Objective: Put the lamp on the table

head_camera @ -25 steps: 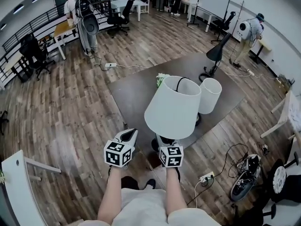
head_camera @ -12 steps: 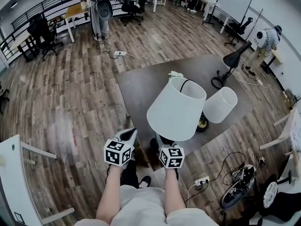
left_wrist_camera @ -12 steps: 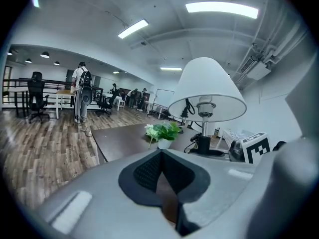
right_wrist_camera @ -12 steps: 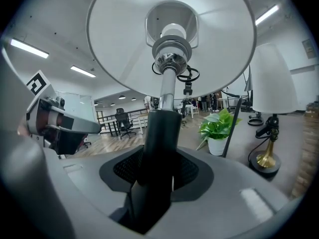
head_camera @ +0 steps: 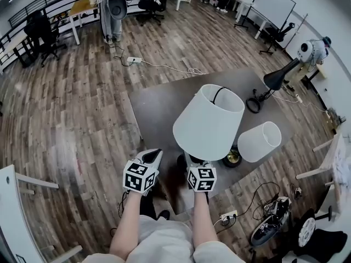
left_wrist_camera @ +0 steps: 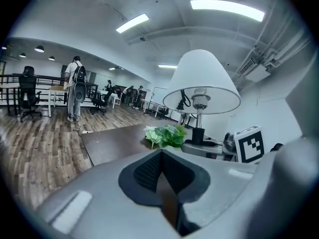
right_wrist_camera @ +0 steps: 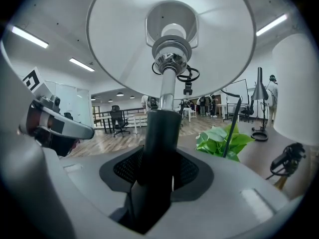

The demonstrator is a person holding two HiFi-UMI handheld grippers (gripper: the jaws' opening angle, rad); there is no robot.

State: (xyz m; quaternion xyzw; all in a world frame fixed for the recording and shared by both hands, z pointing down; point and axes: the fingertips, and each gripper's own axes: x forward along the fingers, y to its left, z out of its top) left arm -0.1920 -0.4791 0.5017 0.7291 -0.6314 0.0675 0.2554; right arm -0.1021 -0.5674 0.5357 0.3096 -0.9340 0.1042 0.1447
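Observation:
The lamp has a white cone shade [head_camera: 209, 122] and a black stem [right_wrist_camera: 159, 143]. My right gripper [head_camera: 193, 162] is shut on that stem and holds the lamp upright above the near edge of the dark brown table [head_camera: 159, 106]. In the right gripper view the shade [right_wrist_camera: 169, 39] fills the top and the stem stands clamped in my right gripper [right_wrist_camera: 157, 176]. My left gripper [head_camera: 152, 155] hangs just left of the lamp, shut with nothing in it. In the left gripper view, past my left gripper [left_wrist_camera: 159, 158], the lamp's shade [left_wrist_camera: 200, 81] shows to the right.
On the table a second white-shaded lamp [head_camera: 259, 141] with a brass base [head_camera: 232, 158] leans at the right, and a black desk lamp [head_camera: 276, 80] stands at the far corner. A green plant [left_wrist_camera: 164, 135] sits on the table. Cables and a power strip [head_camera: 230, 215] lie on the wood floor.
The head view has swung, so the table and the second lamp sit further right and lower. The lamp stays clamped in the right gripper; both grippers keep their places.

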